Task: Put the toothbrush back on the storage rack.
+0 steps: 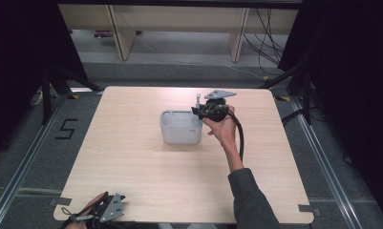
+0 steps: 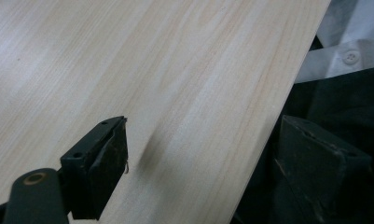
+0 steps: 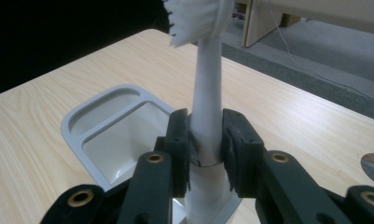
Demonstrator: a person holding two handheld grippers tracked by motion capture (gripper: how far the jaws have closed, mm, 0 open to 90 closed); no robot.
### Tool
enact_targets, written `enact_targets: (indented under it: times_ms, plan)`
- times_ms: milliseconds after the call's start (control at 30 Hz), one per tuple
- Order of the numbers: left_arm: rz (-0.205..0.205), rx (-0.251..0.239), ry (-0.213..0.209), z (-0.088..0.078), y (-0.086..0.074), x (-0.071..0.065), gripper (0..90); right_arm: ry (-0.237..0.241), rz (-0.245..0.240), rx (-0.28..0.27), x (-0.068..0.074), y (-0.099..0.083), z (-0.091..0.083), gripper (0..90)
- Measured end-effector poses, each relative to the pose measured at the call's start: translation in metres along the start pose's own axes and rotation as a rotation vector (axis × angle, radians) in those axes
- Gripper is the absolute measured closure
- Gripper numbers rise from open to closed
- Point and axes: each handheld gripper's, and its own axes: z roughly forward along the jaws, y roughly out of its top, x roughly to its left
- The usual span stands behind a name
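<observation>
While bristles blur, right gripper [image 3: 206,151] clamps toothbrush [image 3: 207,102].

Toothbrush [image 3: 207,116]: white, upright, bristle head on top, its lower end at the holder's right compartment.
Holder [image 1: 180,127]: pale grey, open-topped, two compartments, standing just beside and below the toothbrush.

Tabletop [image 1: 132,181] mostly bare wood: wide open room along the left edge, the near edge and the right edge. One obstacle near the middle, toward the far edge: a grey bin [image 1: 180,127]. At the bin's right rim a white brush [image 3: 205,93] stands upright, clamped in the right gripper [image 3: 207,149]. Left gripper [image 2: 194,154] hangs gaping over the near left corner.
</observation>
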Motion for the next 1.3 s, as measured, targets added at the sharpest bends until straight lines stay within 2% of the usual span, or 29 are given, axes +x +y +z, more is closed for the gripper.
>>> enact_targets:
  times_ms: [67, 100, 133, 167, 200, 233, 267, 300, 400, 433, 500, 600, 667, 767, 867, 900, 933, 1000, 1033, 1100, 1167, 1300]
  plan:
    - [-0.004, -0.009, 0.009, 0.001, 0.0, -0.001, 16.1, 0.013, 0.029, 0.01, 0.001, -0.001, 0.001, 68.6]
    - [-0.003, -0.016, 0.018, 0.001, 0.0, -0.001, 16.1, 0.013, 0.003, 0.003, 0.0, -0.002, 0.002, 64.9]
    - [-0.003, -0.014, 0.017, 0.001, 0.0, -0.001, 16.1, -0.003, 0.014, 0.009, 0.001, -0.002, 0.001, 64.2]
    - [-0.001, -0.002, 0.0, 0.0, 0.0, 0.0, 16.1, 0.007, 0.03, 0.0, 0.002, -0.002, 0.001, 63.1]
    - [-0.004, -0.019, 0.026, 0.002, -0.001, -0.001, 16.1, 0.007, 0.029, -0.004, 0.001, -0.002, 0.0, 61.4]
    - [-0.006, -0.02, 0.025, 0.002, -0.001, -0.002, 16.1, -0.001, 0.014, -0.005, 0.0, -0.002, -0.001, 57.9]
    - [-0.006, -0.021, 0.024, 0.002, -0.001, -0.002, 16.1, -0.006, 0.043, 0.01, 0.002, -0.002, -0.003, 55.9]
    - [0.0, 0.004, -0.005, 0.0, 0.0, 0.0, 16.1, -0.01, 0.022, 0.006, 0.001, -0.002, -0.004, 54.8]
    - [-0.006, -0.011, 0.021, 0.001, -0.001, -0.001, 16.1, -0.012, 0.023, 0.0, 0.002, -0.001, -0.008, 50.6]
    - [-0.006, -0.012, 0.021, 0.001, 0.0, -0.001, 16.1, -0.019, 0.013, -0.017, 0.001, -0.001, -0.009, 49.7]
    - [-0.007, -0.017, 0.022, 0.001, 0.0, -0.001, 16.1, -0.017, 0.028, -0.012, 0.003, 0.0, -0.013, 48.8]
    - [-0.009, -0.015, 0.023, 0.001, -0.001, -0.001, 16.2, -0.022, 0.009, -0.028, 0.002, 0.0, -0.018, 47.8]
    - [-0.009, -0.017, 0.022, 0.001, 0.0, -0.001, 16.2, -0.015, 0.033, -0.021, 0.003, 0.0, -0.02, 47.7]
    - [-0.013, -0.019, 0.024, 0.002, -0.001, -0.001, 16.2, -0.028, 0.006, -0.025, 0.001, 0.0, -0.023, 47.1]
    - [-0.009, -0.017, 0.039, 0.002, 0.0, -0.002, 16.2, -0.029, 0.026, -0.041, 0.001, -0.001, -0.025, 46.0]
    - [-0.01, -0.016, 0.037, 0.002, 0.0, -0.002, 16.2, -0.031, 0.011, -0.036, 0.0, -0.001, -0.027, 45.8]
    - [-0.01, -0.015, 0.022, 0.002, 0.0, -0.001, 16.2, -0.023, 0.012, -0.035, 0.001, -0.001, -0.028, 45.4]
    - [-0.007, -0.012, 0.023, 0.001, 0.0, -0.001, 16.2, -0.022, 0.029, -0.04, 0.003, -0.002, -0.029, 44.8]
    - [-0.006, -0.014, 0.021, 0.001, 0.0, -0.001, 16.2, -0.028, 0.018, -0.034, 0.002, -0.002, -0.03, 44.3]
    - [-0.01, -0.015, 0.023, 0.001, 0.0, -0.001, 16.1, -0.014, 0.032, -0.037, 0.004, -0.004, -0.032, 43.2]
    - [-0.011, -0.015, 0.025, 0.002, -0.001, -0.001, 16.2, -0.027, 0.012, -0.037, 0.004, -0.005, -0.035, 42.9]
    - [-0.007, -0.013, 0.024, 0.002, 0.0, -0.001, 16.2, -0.027, 0.018, -0.043, 0.005, -0.007, -0.039, 41.9]
